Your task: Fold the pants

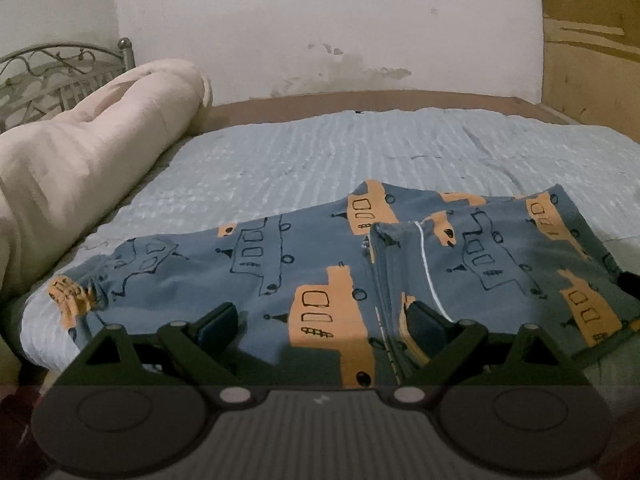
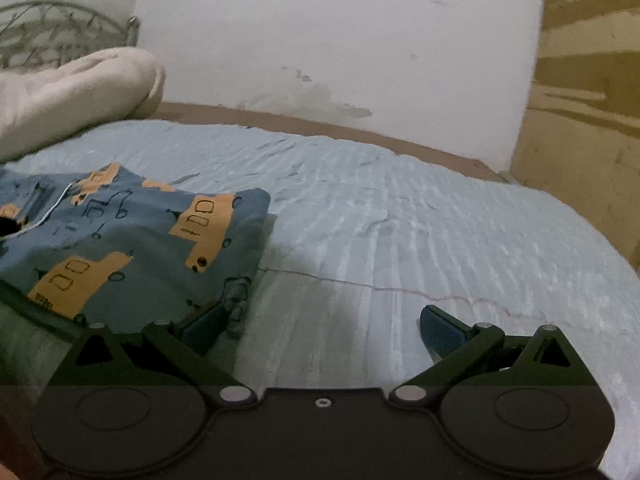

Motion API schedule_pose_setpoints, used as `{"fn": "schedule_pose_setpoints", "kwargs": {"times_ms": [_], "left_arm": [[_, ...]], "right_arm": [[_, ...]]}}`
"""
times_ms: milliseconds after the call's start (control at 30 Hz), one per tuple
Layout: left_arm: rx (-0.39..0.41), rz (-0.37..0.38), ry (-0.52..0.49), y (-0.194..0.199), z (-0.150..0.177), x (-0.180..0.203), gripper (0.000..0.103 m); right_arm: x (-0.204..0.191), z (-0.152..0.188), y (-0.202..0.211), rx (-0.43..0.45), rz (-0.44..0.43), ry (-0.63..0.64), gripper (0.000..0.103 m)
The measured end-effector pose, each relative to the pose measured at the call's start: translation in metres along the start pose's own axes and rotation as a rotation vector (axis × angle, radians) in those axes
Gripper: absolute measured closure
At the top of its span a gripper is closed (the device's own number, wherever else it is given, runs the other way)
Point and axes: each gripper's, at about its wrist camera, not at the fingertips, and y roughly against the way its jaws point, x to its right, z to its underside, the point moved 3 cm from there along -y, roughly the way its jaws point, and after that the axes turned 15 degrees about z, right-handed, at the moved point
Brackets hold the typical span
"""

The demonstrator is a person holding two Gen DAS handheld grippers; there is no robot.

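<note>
Blue-grey pants (image 1: 280,272) with orange boat prints lie on the bed. Their right part is folded over onto itself, with a white cord showing along the fold. My left gripper (image 1: 320,320) is open, low over the near edge of the pants, holding nothing. The pants also show at the left of the right wrist view (image 2: 132,248). My right gripper (image 2: 324,324) is open and empty. Its left finger is at the pants' right corner and its right finger is over bare bedspread.
A light blue ribbed bedspread (image 2: 400,220) covers the bed. A rolled cream blanket (image 1: 80,152) lies along the left side, before a metal headboard (image 1: 48,68). A stained white wall stands behind, and a wooden panel (image 1: 592,40) at the right.
</note>
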Motion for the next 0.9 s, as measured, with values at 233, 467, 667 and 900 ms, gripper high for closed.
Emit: {"fn": "schedule_pose_setpoints", "kwargs": {"times_ms": [233,467,667,900], "left_arm": [[0.059,0.026,0.143,0.041,-0.012,-0.032,0.003],[0.112,-0.063,0.247,0.081,-0.01,-0.089,0.001],[0.109,-0.055,0.353,0.069,0.017,-0.126,0.001],[0.174,0.013,0.458,0.052,0.031,-0.14,0.001]], "right_arm": [[-0.012,-0.024,0.02,0.11,0.03,-0.016,0.001],[-0.077,-0.043,0.033,0.176,-0.131,0.015,0.001],[-0.128,-0.051,0.041,0.214,-0.229,0.085,0.001],[-0.145,-0.038,0.026,0.165,-0.228,0.102,0.001]]}}
